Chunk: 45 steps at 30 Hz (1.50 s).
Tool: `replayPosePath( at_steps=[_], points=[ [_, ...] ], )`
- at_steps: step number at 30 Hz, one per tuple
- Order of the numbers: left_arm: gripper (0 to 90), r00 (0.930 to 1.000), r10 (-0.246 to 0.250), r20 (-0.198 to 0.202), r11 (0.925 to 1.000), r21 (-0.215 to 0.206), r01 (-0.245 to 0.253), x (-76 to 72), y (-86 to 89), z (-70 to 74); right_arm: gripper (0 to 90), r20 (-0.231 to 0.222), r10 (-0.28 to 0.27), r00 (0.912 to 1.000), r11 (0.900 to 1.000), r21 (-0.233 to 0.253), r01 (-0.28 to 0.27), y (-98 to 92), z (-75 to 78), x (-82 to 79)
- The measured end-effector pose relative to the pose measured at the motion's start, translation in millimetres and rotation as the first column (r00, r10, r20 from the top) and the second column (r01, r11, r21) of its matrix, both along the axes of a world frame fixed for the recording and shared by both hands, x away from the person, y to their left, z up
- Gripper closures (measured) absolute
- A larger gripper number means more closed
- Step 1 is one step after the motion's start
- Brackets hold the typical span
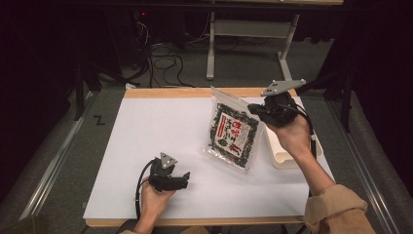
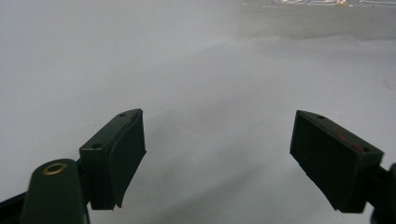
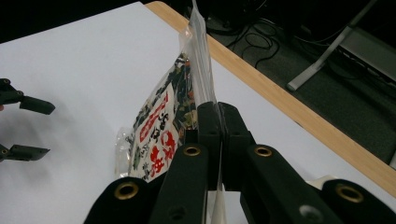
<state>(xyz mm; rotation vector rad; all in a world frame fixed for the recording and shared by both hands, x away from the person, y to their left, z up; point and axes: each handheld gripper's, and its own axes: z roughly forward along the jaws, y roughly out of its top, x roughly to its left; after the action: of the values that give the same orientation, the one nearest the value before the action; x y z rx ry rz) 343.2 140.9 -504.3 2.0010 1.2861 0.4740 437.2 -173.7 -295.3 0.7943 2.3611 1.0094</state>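
Note:
A clear snack bag (image 1: 233,130) with a red, white and green label and dark contents hangs tilted over the white table top, its lower edge touching or nearly touching the surface. My right gripper (image 1: 256,110) is shut on the bag's upper right edge; in the right gripper view the jaws pinch the clear seal of the bag (image 3: 159,121) at the gripper tip (image 3: 217,112). My left gripper (image 1: 184,178) is held low near the table's front, open, with nothing between its black pads (image 2: 122,154). The left gripper (image 3: 28,128) also shows open at the far left.
A white tray (image 1: 282,155) sits on the table at the right, partly behind the right hand. The white sheet (image 1: 160,126) covers the wooden table, whose edge (image 1: 165,92) shows at the back. Cables and a desk frame (image 1: 212,48) lie on the floor beyond.

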Motion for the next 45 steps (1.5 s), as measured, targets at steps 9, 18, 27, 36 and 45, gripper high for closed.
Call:
replayPosePath(
  at_steps=[9, 18, 27, 36, 45],
  points=[
    [19.6, 1.0000, -0.007, -0.004, 1.0000, -0.004, 0.007, -0.3, -0.7, 0.0, 90.0, 0.035, -0.010, 0.9993, 1.000, -0.013, 0.010, -2.7, 20.0, -0.9],
    [20.0, 0.9999, -0.005, 0.015, 1.0000, -0.001, 0.005, -2.4, -0.6, 1.2, 90.0, 0.053, -0.080, 0.9954, 0.997, 0.019, 0.079, -19.7, 33.3, 9.8],
    [20.8, 0.9999, -0.013, 0.008, 0.9999, -0.005, 0.013, -2.2, -2.3, -0.1, 90.0, 0.053, -0.127, 0.9905, 0.991, 0.050, 0.125, -38.4, 39.6, 13.7],
    [21.0, 0.9999, -0.014, 0.009, 0.9999, -0.009, 0.014, -2.2, -1.8, 0.4, 90.0, 0.068, -0.202, 0.9770, 0.978, 0.072, 0.197, -63.2, 46.9, 16.4],
    [21.2, 0.9999, -0.015, -0.001, 0.9998, -0.012, 0.015, -1.9, -2.0, -0.4, 90.0, 0.115, -0.273, 0.9552, 0.960, 0.095, 0.263, -87.8, 52.8, 15.7]
  ],
)
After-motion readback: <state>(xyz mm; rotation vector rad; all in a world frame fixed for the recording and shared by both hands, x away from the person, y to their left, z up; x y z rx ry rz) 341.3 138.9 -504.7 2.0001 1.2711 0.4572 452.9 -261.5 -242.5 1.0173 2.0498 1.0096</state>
